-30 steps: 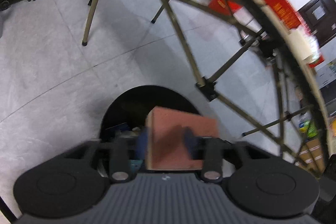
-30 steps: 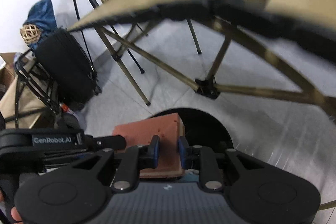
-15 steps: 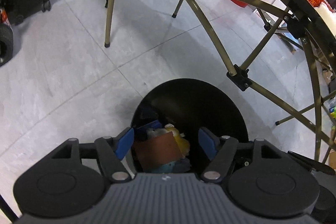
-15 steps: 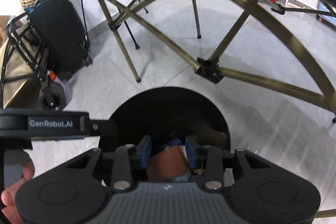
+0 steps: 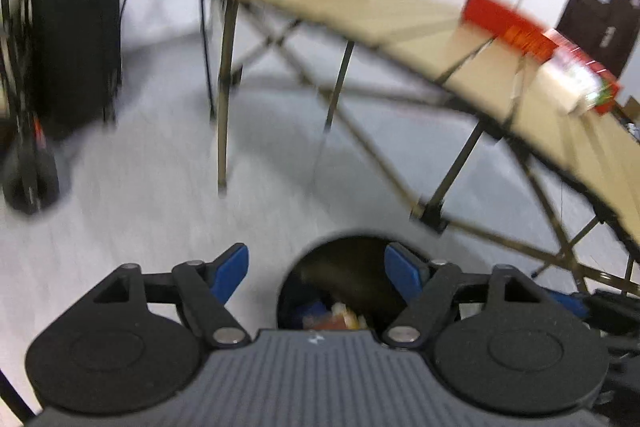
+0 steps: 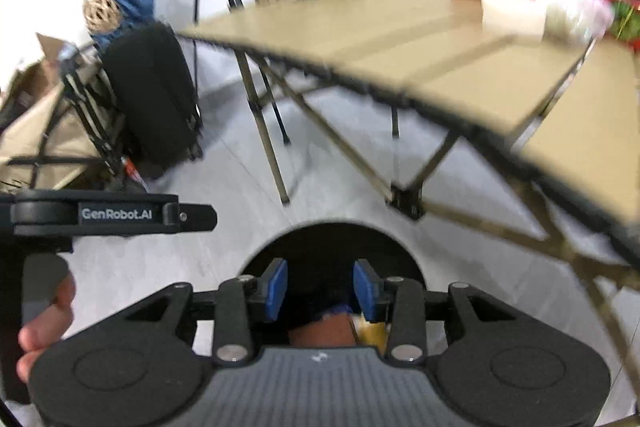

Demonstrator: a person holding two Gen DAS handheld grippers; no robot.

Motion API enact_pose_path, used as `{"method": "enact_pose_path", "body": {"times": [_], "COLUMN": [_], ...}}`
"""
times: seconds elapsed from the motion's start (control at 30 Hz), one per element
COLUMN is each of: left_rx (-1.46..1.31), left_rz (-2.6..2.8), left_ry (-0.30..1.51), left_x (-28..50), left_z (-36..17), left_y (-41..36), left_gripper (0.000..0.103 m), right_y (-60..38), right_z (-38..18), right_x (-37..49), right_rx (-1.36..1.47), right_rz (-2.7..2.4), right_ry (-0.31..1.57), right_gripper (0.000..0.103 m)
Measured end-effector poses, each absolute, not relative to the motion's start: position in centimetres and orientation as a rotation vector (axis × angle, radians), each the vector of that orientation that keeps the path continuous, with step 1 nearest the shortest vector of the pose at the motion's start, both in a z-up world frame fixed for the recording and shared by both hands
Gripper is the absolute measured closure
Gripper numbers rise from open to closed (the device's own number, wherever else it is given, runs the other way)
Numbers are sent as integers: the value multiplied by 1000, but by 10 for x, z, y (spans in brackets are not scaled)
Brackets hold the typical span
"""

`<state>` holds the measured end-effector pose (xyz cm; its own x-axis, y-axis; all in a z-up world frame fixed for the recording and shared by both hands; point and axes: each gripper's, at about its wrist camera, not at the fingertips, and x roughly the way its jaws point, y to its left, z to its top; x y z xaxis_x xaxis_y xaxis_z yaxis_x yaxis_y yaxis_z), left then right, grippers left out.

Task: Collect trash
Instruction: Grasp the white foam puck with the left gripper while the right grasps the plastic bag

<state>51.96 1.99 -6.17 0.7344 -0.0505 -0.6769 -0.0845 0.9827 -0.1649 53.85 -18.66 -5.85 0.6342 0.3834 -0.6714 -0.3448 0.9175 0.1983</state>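
Left gripper (image 5: 316,273) and right gripper (image 6: 320,287) both spread apart, empty, above round black trash bin (image 6: 332,247) on floor beside tan folding desk (image 6: 400,43); brown box (image 6: 320,333) inside bin, long axis unclear.

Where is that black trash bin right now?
The black trash bin stands on the grey floor beside the folding table, low in both views, right under the open right gripper and between the left gripper's spread fingers.
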Motion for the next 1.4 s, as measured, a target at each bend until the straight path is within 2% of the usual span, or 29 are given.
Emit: {"method": "enact_pose_path", "body": {"times": [0.07, 0.2, 0.23, 0.27, 0.33, 0.37, 0.57, 0.77, 0.8, 0.87, 0.9, 0.93, 0.97, 1.13, 1.4], "left_rx": [-144, -68, -56, -42, -16, -18, 61, 142, 151, 129, 121, 129, 139, 90, 4], "left_rz": [2, -96, -119, -131, -168, -196, -288, -324, -306, -306, -344, -388, -395, -409, -285], "left_ry": [662, 534, 509, 484, 428, 409, 434, 518, 527, 533, 543, 570, 586, 558, 459], "left_x": [507, 485, 483, 482, 485, 491, 584, 675, 686, 700, 702, 707, 709, 703, 642], "left_z": [-49, -30, -25, -20, -5, 4, 39, 22, 17, 10, 7, 4, 2, 2, 25], "left_y": [12, -8, -14, -21, -35, -42, -121, -197, -203, -206, -206, -205, -203, -185, -112], "left_gripper": [20, 12, 11, 11, 7, 5, 3, 3, 4, 14, 25, 40, 49, 58, 55], "right_y": [-196, -230, -241, -253, -276, -286, -344, -394, -399, -400, -401, -400, -400, -383, -339], "right_z": [-39, 5, 16, 25, 38, 45, 70, 41, 37, 28, 24, 19, 15, 14, 9], "right_x": [526, 504, 501, 499, 505, 512, 578, 620, 627, 637, 642, 647, 652, 669, 713], "right_rx": [63, 103, 112, 117, 120, 122, 220, 361, 374, 390, 397, 398, 396, 412, 354], "right_rz": [422, 401, 375, 336, 242, 194, 36, -38, -40, -34, -29, -21, -17, -4, 30], "right_ry": [727, 560, 505, 452, 383, 371, 366, 398, 400, 404, 406, 413, 422, 429, 484], "right_gripper": [59, 58, 55, 47, 40, 40, 40, 39, 39, 39, 39, 39, 40, 40, 41]}}
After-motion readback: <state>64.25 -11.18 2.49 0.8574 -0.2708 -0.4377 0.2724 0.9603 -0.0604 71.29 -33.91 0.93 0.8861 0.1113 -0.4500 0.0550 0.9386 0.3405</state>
